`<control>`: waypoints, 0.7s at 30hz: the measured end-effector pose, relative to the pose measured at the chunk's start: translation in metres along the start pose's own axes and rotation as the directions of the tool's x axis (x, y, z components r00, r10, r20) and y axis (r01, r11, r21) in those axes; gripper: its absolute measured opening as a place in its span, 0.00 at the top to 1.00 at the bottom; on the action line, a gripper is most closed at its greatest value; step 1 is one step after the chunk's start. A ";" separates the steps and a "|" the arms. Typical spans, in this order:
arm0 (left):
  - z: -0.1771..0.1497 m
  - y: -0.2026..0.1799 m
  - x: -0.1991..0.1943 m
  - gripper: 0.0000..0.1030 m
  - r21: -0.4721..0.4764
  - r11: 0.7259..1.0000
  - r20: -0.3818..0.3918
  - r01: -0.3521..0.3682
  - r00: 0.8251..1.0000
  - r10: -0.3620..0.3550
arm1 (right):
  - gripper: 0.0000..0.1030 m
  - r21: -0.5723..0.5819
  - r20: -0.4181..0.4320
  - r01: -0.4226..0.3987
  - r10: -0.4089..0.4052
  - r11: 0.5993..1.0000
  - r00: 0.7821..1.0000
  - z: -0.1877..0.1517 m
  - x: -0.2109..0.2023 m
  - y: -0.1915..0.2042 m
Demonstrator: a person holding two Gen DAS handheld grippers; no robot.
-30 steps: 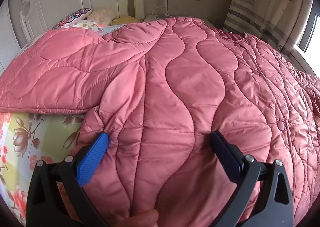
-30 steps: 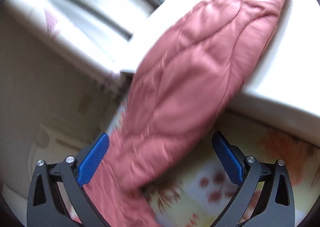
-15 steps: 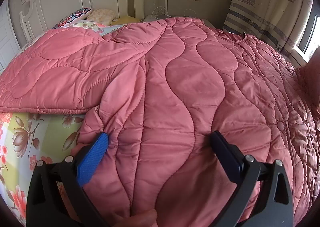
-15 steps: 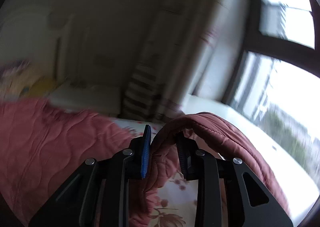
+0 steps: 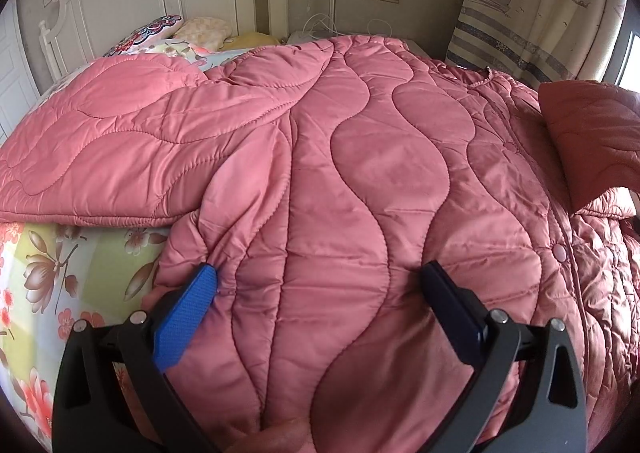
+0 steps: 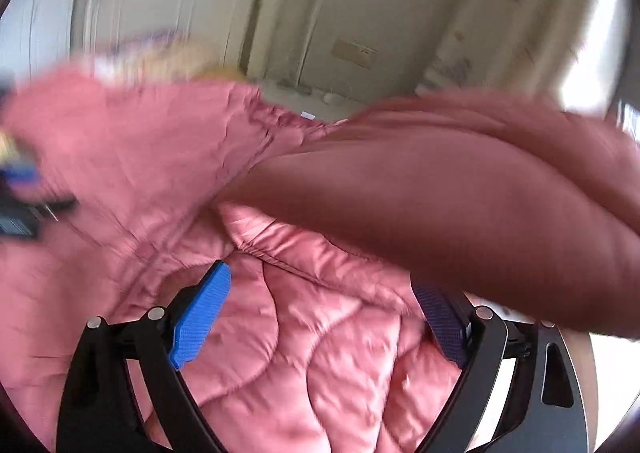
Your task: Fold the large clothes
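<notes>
Left wrist view: our left gripper [image 5: 320,285] stands with jaws spread wide, pressed down on the pink quilted coat [image 5: 340,173], fabric bulging between the jaws but not pinched. The coat lies across the floral bedsheet [image 5: 52,265], one sleeve [image 5: 112,157] stretched out beyond the blue pad's side. We judge it best kept planted as an anchor.

Right wrist view (blurred): our right gripper [image 6: 320,305] has just let its jaws spread wide; nothing is clamped. The other sleeve [image 6: 460,193] drapes across just ahead of the jaws, over the coat's shiny, puffy body. We should lay it flat and smooth it.
</notes>
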State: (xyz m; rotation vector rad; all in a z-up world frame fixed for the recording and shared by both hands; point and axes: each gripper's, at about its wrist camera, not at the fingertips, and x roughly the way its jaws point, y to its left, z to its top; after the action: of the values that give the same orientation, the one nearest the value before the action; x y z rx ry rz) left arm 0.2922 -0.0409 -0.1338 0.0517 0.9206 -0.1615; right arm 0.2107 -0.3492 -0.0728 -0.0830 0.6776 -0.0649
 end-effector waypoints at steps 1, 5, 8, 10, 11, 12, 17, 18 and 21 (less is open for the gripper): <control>0.000 0.000 0.000 0.02 0.000 1.000 0.000 0.000 1.000 0.000 | 0.15 0.097 0.013 -0.016 0.015 0.995 1.000 0.001 -0.007 -0.016; 0.000 0.000 0.000 0.02 0.000 1.000 0.000 0.000 1.000 0.000 | 0.15 0.356 0.120 -0.119 0.081 0.927 0.989 0.003 -0.029 -0.055; 0.000 0.000 0.000 0.02 0.000 1.000 0.000 0.000 1.000 0.000 | 0.15 0.177 0.201 -0.113 0.076 0.978 0.977 0.029 -0.038 -0.013; 0.000 0.000 0.000 0.02 0.000 1.000 0.000 0.000 1.000 0.000 | 0.15 0.010 0.233 -0.119 0.114 0.993 0.966 0.044 -0.039 0.029; 0.001 0.000 0.000 0.02 0.000 1.000 0.000 0.001 1.000 -0.001 | 0.15 -0.056 0.241 -0.131 0.141 0.990 0.960 0.048 -0.038 0.047; 0.000 0.000 0.000 0.02 0.000 1.000 0.000 0.001 1.000 -0.001 | 0.14 -0.141 0.241 -0.150 0.181 0.979 0.954 0.054 -0.036 0.071; 0.000 -0.001 -0.001 0.02 0.001 1.000 -0.002 -0.001 1.000 0.001 | 0.11 -0.292 0.154 -0.215 0.267 0.932 0.951 0.052 -0.016 0.118; 0.000 -0.002 0.000 0.02 0.006 1.000 -0.004 -0.007 1.000 0.007 | 0.11 -0.269 0.122 -0.204 0.244 0.941 0.962 0.046 -0.007 0.111; 0.001 -0.006 0.001 0.02 0.017 1.000 -0.009 -0.024 1.000 0.024 | 0.11 -0.082 0.004 -0.116 0.116 0.990 0.993 0.040 0.027 0.075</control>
State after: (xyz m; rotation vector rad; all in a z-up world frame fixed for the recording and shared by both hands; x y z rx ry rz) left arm 0.2921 -0.0466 -0.1339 0.0791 0.9278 -0.1467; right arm 0.2593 -0.2749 -0.0656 -0.1217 0.6754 0.0750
